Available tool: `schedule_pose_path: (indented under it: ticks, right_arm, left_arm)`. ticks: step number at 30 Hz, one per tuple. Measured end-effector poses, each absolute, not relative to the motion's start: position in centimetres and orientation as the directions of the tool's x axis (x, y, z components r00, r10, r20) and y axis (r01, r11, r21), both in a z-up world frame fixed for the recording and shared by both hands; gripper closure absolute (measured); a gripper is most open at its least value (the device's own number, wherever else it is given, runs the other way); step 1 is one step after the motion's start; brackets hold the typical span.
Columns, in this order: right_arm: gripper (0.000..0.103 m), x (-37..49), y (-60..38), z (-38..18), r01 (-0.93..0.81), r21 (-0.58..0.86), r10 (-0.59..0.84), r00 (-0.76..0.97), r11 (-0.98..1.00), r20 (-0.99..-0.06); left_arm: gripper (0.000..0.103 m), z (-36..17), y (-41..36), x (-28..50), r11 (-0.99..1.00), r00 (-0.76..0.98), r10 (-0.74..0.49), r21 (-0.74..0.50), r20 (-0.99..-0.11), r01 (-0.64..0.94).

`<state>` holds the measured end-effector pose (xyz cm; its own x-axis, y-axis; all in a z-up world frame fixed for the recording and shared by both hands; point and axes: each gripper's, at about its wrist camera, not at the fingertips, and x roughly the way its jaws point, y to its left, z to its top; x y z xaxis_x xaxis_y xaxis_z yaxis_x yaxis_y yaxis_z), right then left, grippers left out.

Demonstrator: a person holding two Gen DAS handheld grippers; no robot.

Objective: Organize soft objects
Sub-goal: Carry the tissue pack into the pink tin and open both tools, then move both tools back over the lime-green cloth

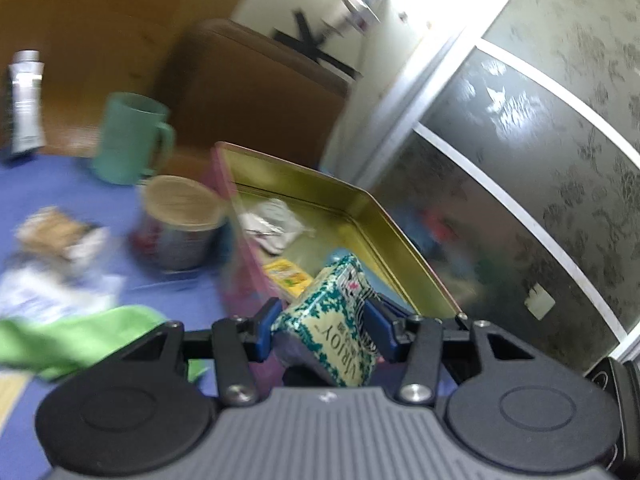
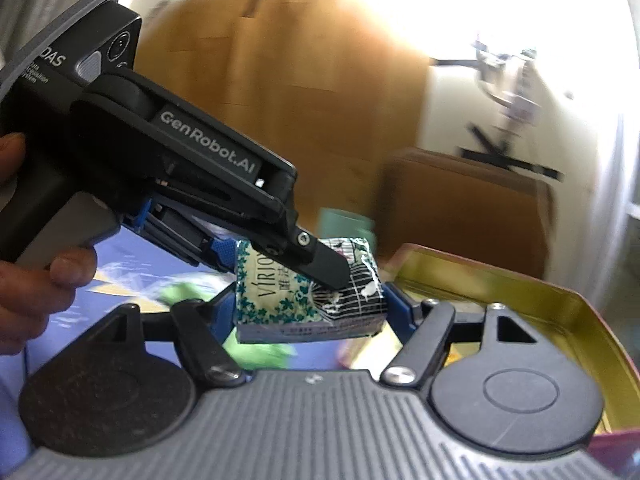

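Blue cloth (image 1: 48,184) is covering the table, with a wooden wall behind. From the left, a silver tube (image 1: 26,100), a green mug (image 1: 128,140), a tin cup (image 1: 180,224) and a green rag (image 1: 76,336) are being seen, blurred. A tissue pack (image 1: 332,320), patterned in teal leaves with a black-and-white panel, is being gripped by the left gripper (image 1: 326,326) just above the open gold-lined tin (image 1: 400,248), whose near rim is lying beside it. Small packets are lying inside. The right gripper (image 2: 316,320) is being held open, its fingers flanking the pack without touching.
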<state>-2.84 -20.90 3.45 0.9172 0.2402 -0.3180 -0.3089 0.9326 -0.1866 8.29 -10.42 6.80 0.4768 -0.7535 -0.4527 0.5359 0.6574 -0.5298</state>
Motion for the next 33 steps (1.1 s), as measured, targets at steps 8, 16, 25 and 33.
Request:
schedule_pose_path:
  ticks: [8, 16, 25, 33]
  right_arm:
    - [0.023, 1.4, -26.5, 2.7, -0.129, -0.225, 0.046, 0.940, 0.966, -0.338]
    - [0.028, 0.8, -29.5, 2.6, -0.021, -0.154, -0.029, 0.950, 0.988, -0.311]
    - [0.049, -0.9, -24.8, 2.9, -0.153, -0.049, 0.136, 0.959, 0.987, -0.249]
    - [0.052, -0.9, -17.9, 1.1, -0.293, -0.024, 0.274, 0.917, 0.956, -0.291]
  left_arm:
    - [0.049, 6.5, -17.6, 12.2, 0.723, 0.514, -0.690, -0.444, -0.510, 0.530]
    - [0.043, 6.9, -14.4, 10.1, 0.729, 0.557, -0.684, -0.463, -0.471, 0.504]
    - [0.039, 6.9, -4.9, 6.4, 0.783, 0.677, -0.609, -0.446, -0.413, 0.433]
    - [0.039, 4.0, 5.2, 5.3, 0.882, 0.794, -0.411, -0.417, -0.448, 0.220]
